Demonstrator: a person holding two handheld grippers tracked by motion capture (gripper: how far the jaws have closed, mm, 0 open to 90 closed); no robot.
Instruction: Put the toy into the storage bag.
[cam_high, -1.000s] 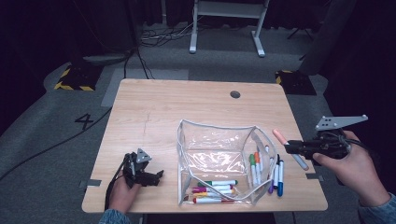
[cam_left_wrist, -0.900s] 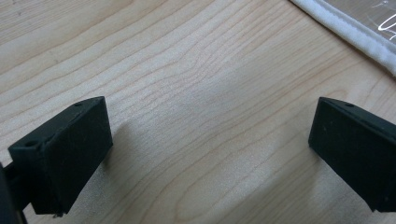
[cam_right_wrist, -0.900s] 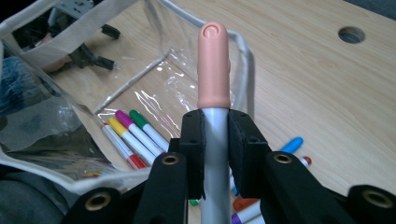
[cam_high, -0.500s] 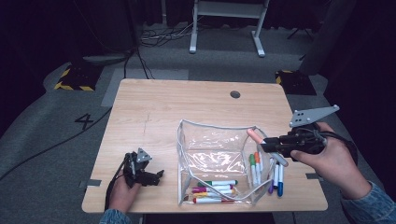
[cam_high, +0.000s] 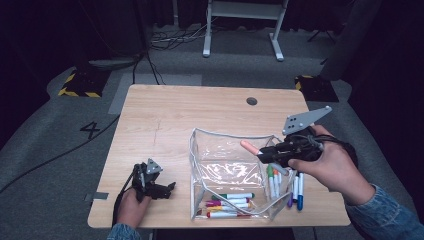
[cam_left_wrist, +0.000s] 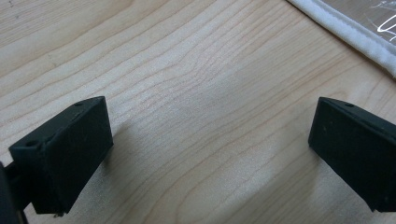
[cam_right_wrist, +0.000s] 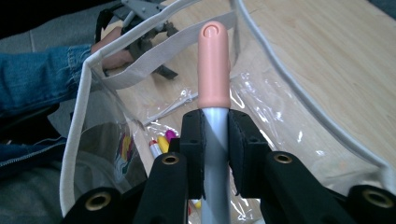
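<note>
Two tongs — right (cam_high: 261, 154) level, clamping marker (cam_right_wrist: 214, 70) over pouch (cam_high: 200, 145); left (cam_left_wrist: 210, 154) wide, resting on table (cam_high: 175, 115).

I see blue denim sleeves at both my wrists. My right gripper (cam_high: 261, 154) is black, topped by a grey three-cornered plate with small holes; brass-ringed screw holes dot its arms. My left gripper (cam_high: 167, 188) is black too, its jaws blocky.

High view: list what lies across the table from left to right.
Left claw → clear pouch → peach-capped marker held in the right claw → loose markers on the table's right.
</note>
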